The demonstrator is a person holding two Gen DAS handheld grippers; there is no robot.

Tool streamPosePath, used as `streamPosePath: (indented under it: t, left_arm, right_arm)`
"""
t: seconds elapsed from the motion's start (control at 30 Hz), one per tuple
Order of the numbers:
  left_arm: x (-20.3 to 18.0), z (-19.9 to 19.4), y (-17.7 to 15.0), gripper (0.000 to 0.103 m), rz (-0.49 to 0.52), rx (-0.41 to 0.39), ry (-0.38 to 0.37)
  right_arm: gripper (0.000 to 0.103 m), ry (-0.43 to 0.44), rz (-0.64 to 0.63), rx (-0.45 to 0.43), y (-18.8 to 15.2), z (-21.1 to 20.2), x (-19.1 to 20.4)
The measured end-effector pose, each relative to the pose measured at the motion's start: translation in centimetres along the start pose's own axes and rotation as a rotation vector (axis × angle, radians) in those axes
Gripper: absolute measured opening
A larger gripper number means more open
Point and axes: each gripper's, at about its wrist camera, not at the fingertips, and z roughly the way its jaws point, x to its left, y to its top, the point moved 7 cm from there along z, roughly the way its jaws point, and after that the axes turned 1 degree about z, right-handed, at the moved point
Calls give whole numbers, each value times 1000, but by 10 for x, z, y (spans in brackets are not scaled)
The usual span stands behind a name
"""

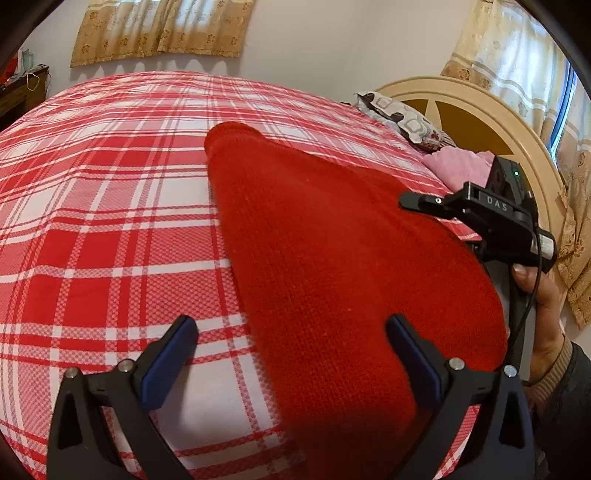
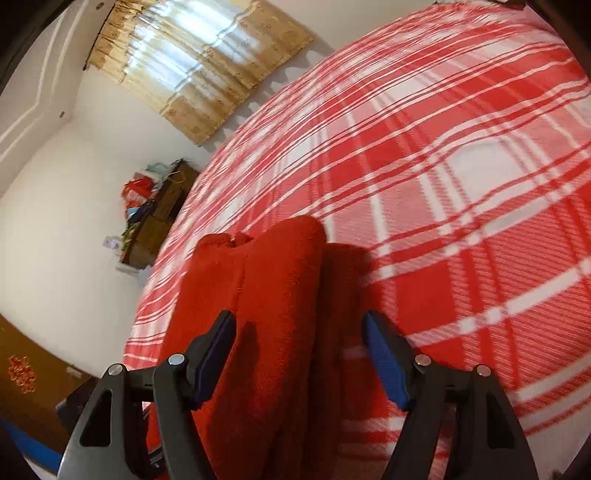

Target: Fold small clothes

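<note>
Knitwear, red, lying lengthwise on the red-and-white plaid bedspread, stretching in the left wrist view from 6 o'clock up toward 12 o'clock, narrow end farthest away. Left gripper standing wide, blue-padded fingers apart, one over bare bedspread at 7 o'clock, the other over the knit at 5 o'clock, neither pad pressing on it. Right gripper showing at 3 o'clock in that view, black body beside the garment's far edge, a hand in a ribbed cuff wrapping its handle. In the right wrist view, right gripper spread wide too, the folded red bundle passing between the fingers without being pinched. Patterned pillow and pink cloth sitting near 2 o'clock against a cream headboard. Gold curtains hanging at 12 o'clock
</note>
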Motion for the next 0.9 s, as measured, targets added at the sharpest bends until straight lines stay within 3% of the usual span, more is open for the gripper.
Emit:
streamPosePath:
  t: [0.17,0.3,0.4,0.47,0.5,0.57,0.67,0.9]
  left_arm:
    - [0,1,1,103,-1,2,-11]
    - [-1,1,1,103,1,4,-24]
    - [-6,1,1,88,8,8,-82]
    - [-12,1,0,68,6,19,-153]
    - [-12,0,0,67,-1,18,-158]
    - [-14,-4,0,53,0,10,-160]
    - [-15,-13,-1,45,-21,5,-153]
    - [-17,-39,-9,39,2,-1,-120]
  right_arm:
    - [46,-1,-14,27,-3,8,-1]
    - [36,34,12,48,-4,11,-5]
    - [31,34,-1,52,-6,11,-1]
    - [28,29,-12,45,-9,9,3]
    - [28,30,-13,41,-10,7,5]
    - [27,30,-10,24,-12,3,10]
    - [27,41,-4,4,-18,-2,18]
    - [26,92,-14,-10,-41,-16,44]
